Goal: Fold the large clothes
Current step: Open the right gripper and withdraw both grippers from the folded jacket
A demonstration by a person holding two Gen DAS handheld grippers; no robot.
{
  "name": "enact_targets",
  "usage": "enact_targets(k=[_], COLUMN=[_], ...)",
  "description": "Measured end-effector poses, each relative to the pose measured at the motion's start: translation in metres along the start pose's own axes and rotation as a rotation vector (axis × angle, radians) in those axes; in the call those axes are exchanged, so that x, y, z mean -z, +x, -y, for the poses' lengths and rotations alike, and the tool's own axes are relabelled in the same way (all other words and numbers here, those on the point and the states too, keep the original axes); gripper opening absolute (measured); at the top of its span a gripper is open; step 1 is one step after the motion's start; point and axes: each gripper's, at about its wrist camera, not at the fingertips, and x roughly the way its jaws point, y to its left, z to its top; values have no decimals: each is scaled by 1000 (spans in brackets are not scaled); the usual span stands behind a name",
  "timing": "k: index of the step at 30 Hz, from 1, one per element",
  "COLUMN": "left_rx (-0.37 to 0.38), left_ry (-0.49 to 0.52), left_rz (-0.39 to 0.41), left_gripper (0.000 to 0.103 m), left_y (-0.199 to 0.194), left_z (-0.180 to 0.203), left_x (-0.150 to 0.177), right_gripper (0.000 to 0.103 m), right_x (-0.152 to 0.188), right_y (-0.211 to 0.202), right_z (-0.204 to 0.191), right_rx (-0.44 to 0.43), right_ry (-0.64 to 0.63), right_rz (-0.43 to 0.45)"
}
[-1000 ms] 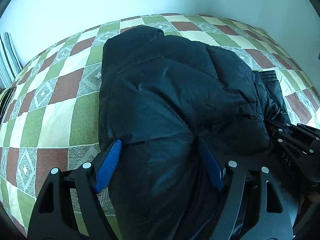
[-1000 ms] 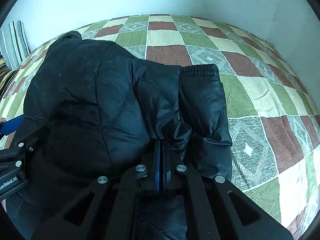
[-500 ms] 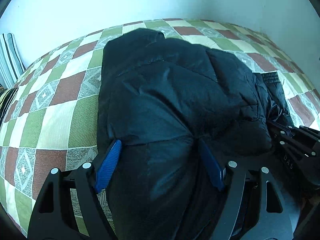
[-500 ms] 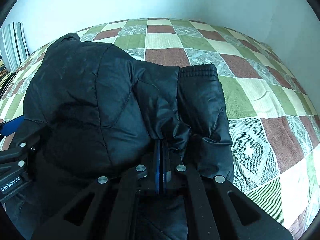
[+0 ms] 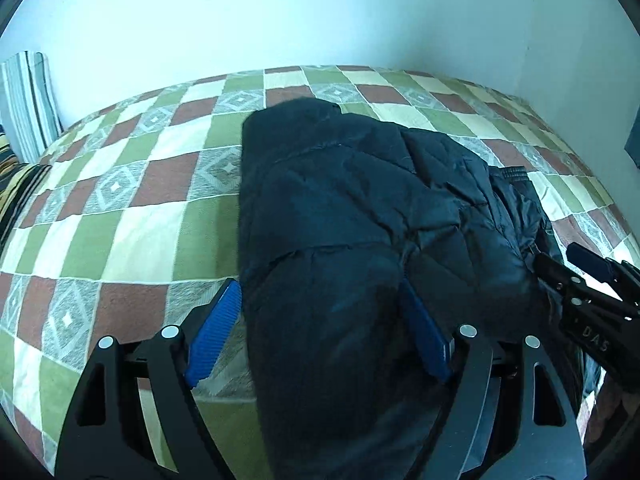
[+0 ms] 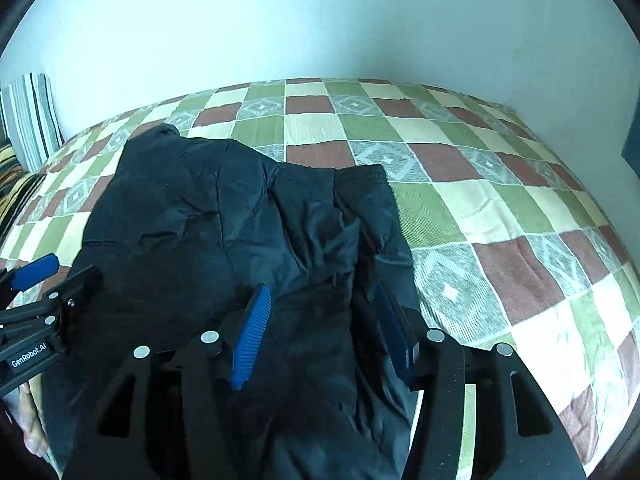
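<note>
Checkered bed (image 5: 120,240) holds my black puffy coat (image 5: 360,208), bunched from 12 to 6 o'clock. Left jaws (image 5: 320,332) stand wide around its near fold. Right jaws (image 6: 324,332) are opening, coat between them. Fold seems laid; next I pull away gently.

We see a quilted black jacket (image 5: 360,208) of smooth cloth with a faint sheen, its cuff (image 6: 360,174) ribbed knit. Beneath lies a matt woven checked bedspread (image 6: 500,216). The gripper pads (image 6: 252,336) are ribbed blue rubber on matt black plastic.
</note>
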Motion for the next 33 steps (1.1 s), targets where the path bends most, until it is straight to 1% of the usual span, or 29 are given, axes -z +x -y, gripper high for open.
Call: enact_targets(k=[3,4,5,7,8,9,13,15,19,21,29,33], left_rx=[-2,-4,-5,-10,-13,-14,-34,-35,-25,-29,-37,-39], left_ry=[-7,-10,-13,-21,-23,-24,-22,-19,-15,-13,-23,-32], left_rz=[18,25,29,47,52,58,87,98,110,120,160,194], left_gripper=[81,82,85,87,87,88,91,92,92,92,93,93], left_y=[-18,-24,-29,-43,-48,-54,-75,-84,-100,-108,-139,-154], left_z=[-3,-5,-5,-7,-7,-7,-4,-2,0,1,2,2], left_x=[7,9,11,16,18,20,29,32,40,43,48,48], right_gripper=[54,54,54,57,62,65,68,71,72,75,75,75], right_x=[7,8,11,16,19,21,27,29,34,34,40,40], right_y=[-15,-18,-24,-33,-39,-44,-62,-70,-88,-96,-127,-139], right_z=[3,4,4,4,5,5,7,6,7,6,3,1], right_rx=[-6,-6,-7,-11,-13,-15,-17,-14,-14,-14,-5,-9], right_ry=[20,22,25,27,31,34,35,32,31,30,24,26], right_rz=[0,0,3,11,15,19,42,48,70,82,133,158])
